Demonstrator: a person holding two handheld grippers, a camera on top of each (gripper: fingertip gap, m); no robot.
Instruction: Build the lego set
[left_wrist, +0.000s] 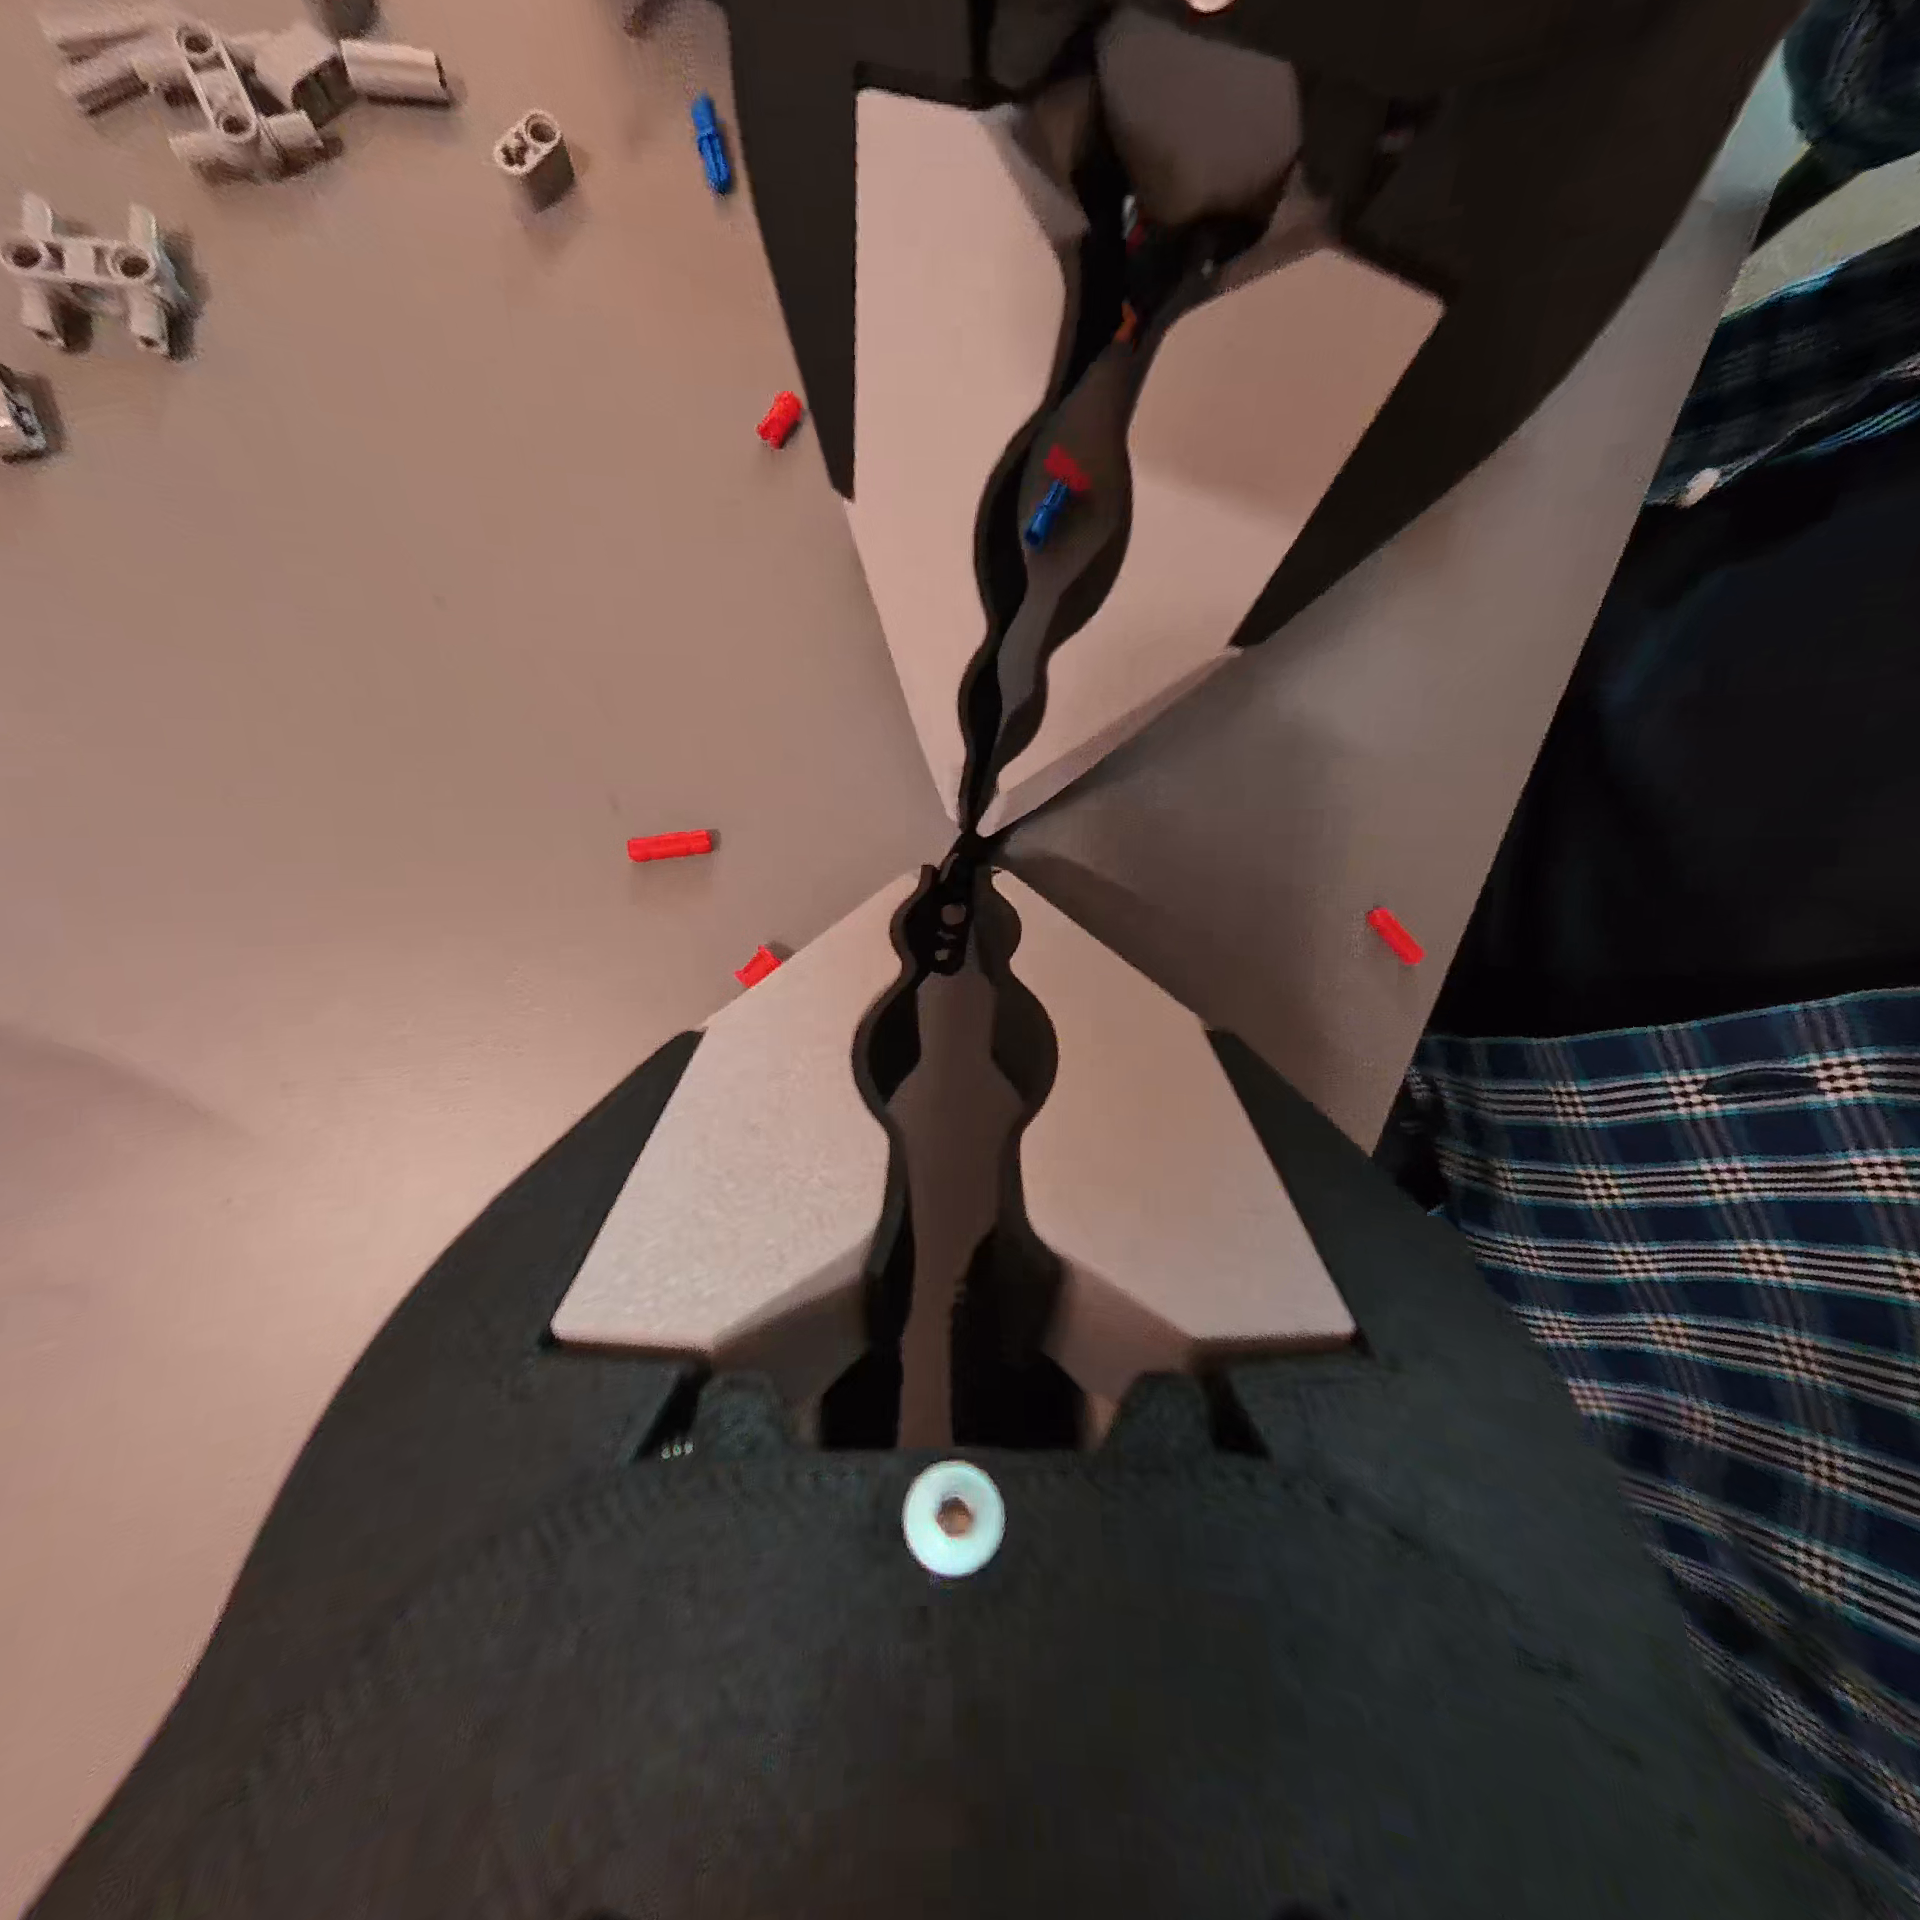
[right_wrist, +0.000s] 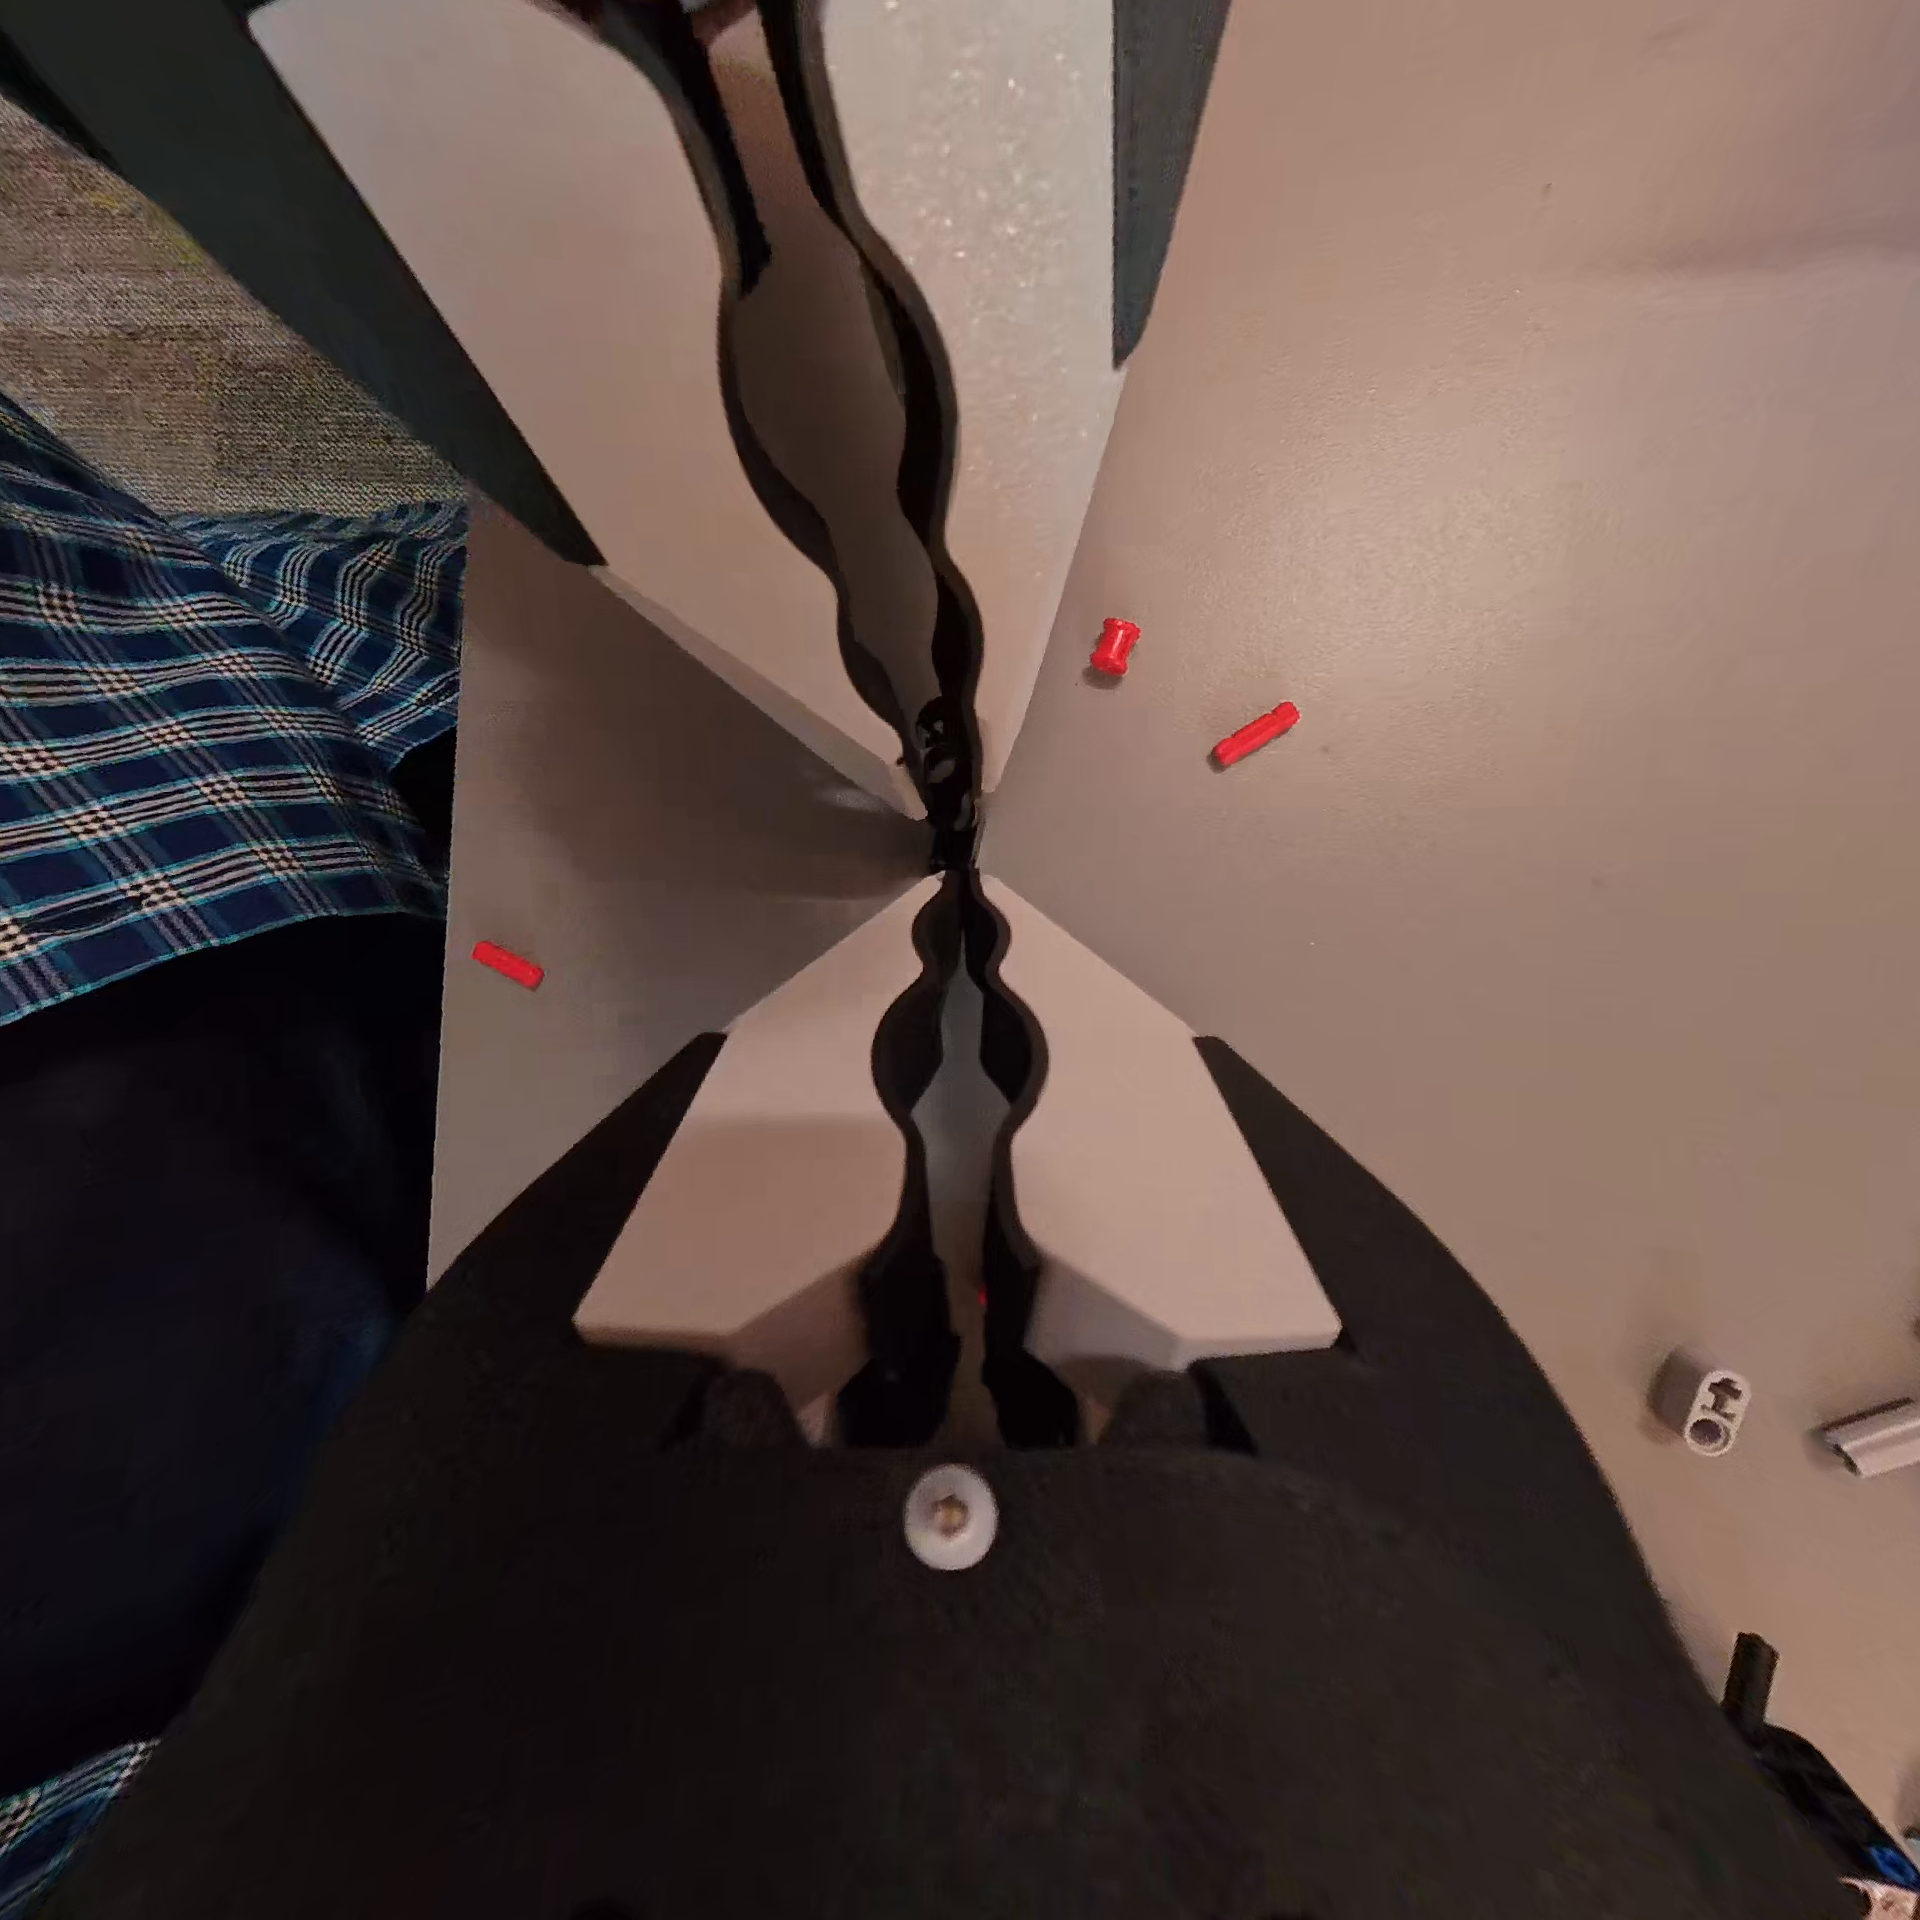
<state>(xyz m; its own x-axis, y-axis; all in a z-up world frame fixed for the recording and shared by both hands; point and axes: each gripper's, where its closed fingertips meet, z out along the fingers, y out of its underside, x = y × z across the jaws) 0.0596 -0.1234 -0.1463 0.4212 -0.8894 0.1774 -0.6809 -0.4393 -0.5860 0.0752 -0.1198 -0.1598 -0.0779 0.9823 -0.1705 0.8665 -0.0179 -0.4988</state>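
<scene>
My two tongs meet tip to tip above the pale tabletop. My left gripper has its jaws drawn together on a small black perforated Lego piece at the very tips. My right gripper comes at it from the opposite side, jaws also pressed nearly closed, and something dark sits at its tips (whether it pinches a separate black pin or the same piece, I cannot tell).

By my reckoning the build is at an early stage — most parts lie loose. Off to the left of my left tongs lie a short red plastic axle and a stubby red bush; farther ahead and left, a blue pin and a scatter of light grey Technic connectors. Another red axle lies to the right, near a person's plaid shirt. Beside my right tongs, low on the right, a grey connector waits.

What remains, I judge, is mating these two held bits — then the grey parts and pins.
</scene>
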